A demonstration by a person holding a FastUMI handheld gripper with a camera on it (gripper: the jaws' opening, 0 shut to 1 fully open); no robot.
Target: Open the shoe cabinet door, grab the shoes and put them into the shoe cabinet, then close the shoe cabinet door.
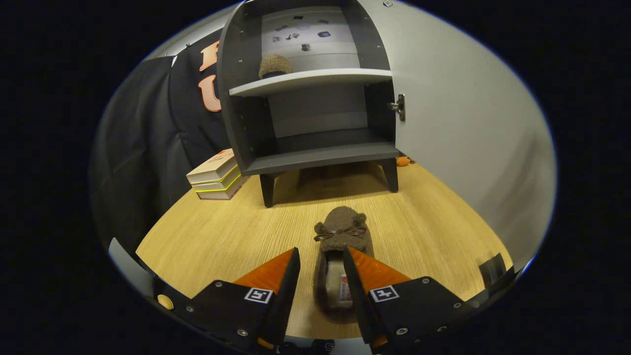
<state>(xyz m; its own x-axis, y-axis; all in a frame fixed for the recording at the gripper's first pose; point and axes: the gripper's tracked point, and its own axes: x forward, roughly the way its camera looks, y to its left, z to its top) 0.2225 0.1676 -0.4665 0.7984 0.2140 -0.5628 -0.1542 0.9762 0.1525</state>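
One slipper [340, 256] on tabletop [222, 236], toe twd open shoe cabinet [315, 118]; claw [320, 276] spread astride it, ready to pinch. 2nd slipper [274, 66] on shelf.

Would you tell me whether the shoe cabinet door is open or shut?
Open: the door is swung aside, baring both shelves of the shoe cabinet.

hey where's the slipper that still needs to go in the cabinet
In the gripper view, the brown slipper lies on the wooden floor in front of the open shoe cabinet, its heel end between the open gripper fingers and its bow toe pointing toward the cabinet.
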